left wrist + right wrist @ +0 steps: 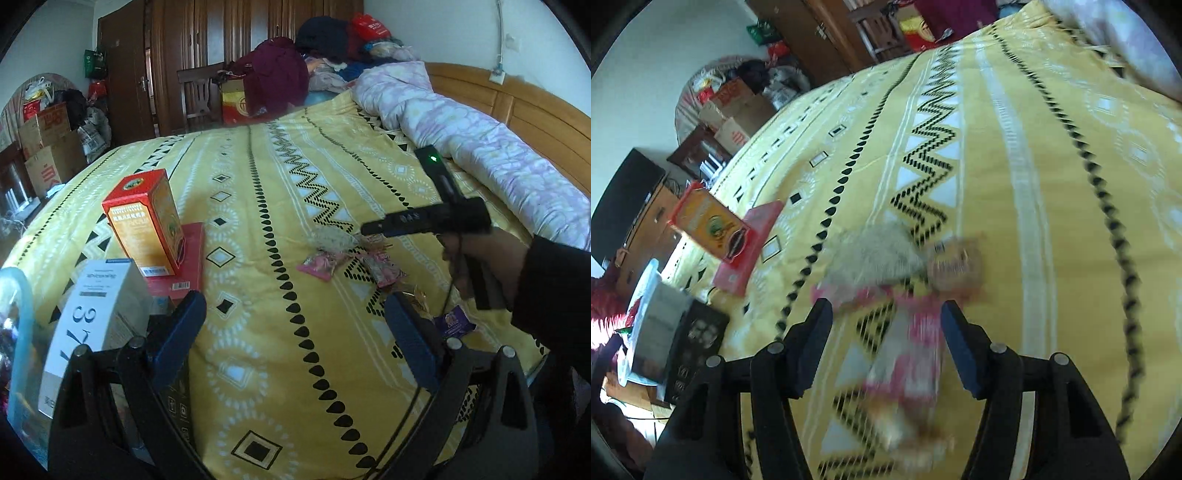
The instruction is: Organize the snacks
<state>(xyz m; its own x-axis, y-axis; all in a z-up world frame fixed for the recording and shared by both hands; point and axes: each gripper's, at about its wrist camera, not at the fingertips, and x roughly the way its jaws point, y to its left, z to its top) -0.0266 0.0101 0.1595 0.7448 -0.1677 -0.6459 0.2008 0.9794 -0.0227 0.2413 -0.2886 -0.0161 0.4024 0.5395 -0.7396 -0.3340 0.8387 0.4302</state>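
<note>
Basically, small crinkly plastic snack packets (349, 258), pink, beige and one purple, lie scattered mid-bed on the yellow patterned bedspread (258, 350). The right gripper (886, 325) hangs over the pink-and-white packet (916, 350) with jaws part open and nothing gripped; that view is blurred, so whether the pads touch it is unclear. The left gripper (295, 321) is wide apart and empty above bare cloth. Risks: closing now could pinch the soft bedspread along with the thin wrapper, or grab two overlapping packets. The upright orange carton (146, 225) on the flat red box (188, 258) near the bed edge looks tippy if bumped.
</note>
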